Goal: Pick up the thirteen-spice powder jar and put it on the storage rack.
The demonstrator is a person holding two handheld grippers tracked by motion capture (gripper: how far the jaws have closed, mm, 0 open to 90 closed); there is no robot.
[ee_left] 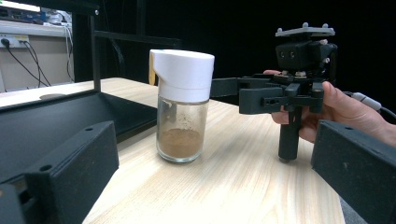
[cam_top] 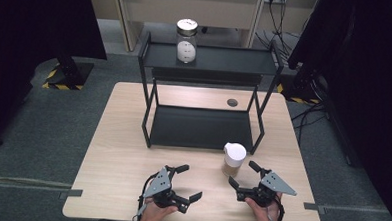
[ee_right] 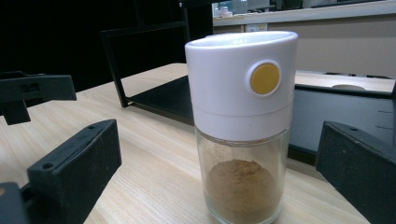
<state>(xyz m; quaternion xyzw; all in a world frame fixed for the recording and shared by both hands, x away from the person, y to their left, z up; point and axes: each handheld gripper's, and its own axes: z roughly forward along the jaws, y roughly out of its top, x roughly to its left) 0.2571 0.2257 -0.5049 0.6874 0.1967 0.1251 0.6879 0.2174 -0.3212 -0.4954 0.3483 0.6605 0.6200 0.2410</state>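
Landmark: the black two-tier metal shelf rack (cam_top: 205,91) standing on the pale wooden table (cam_top: 112,152); every place below is given from it.

Nearest jar: a clear glass spice jar with a white plastic dispenser cap and a round yellow button (cam_top: 234,160) stands upright on the table just in front of the rack's right front leg. You see the button in the right gripper view (ee_right: 243,126).

Its contents: brown powder, filling only the bottom part; the glass above is empty.

Your right gripper (cam_top: 245,176): in front of the rack, just beside this jar, jaws spread open, one on either side of it, not touching, gripping nothing.

Your left gripper (cam_top: 187,182): in front of the rack, left of the jar and apart from it, jaws also open and empty.

Second container: a clear glass jar with a silver lid (cam_top: 186,40) on the rack's top tier, towards the left, holding a white substance to roughly half height.

Risk, tipping: the brown-powder jar is tall with a heavy-looking cap; closing on the cap, or nudging with one jaw first, could topple it.

Risk, spill: pressing the yellow button might release powder.

Risk, collision: lifting it towards the rack, you could clip the leg or the shelf edge.
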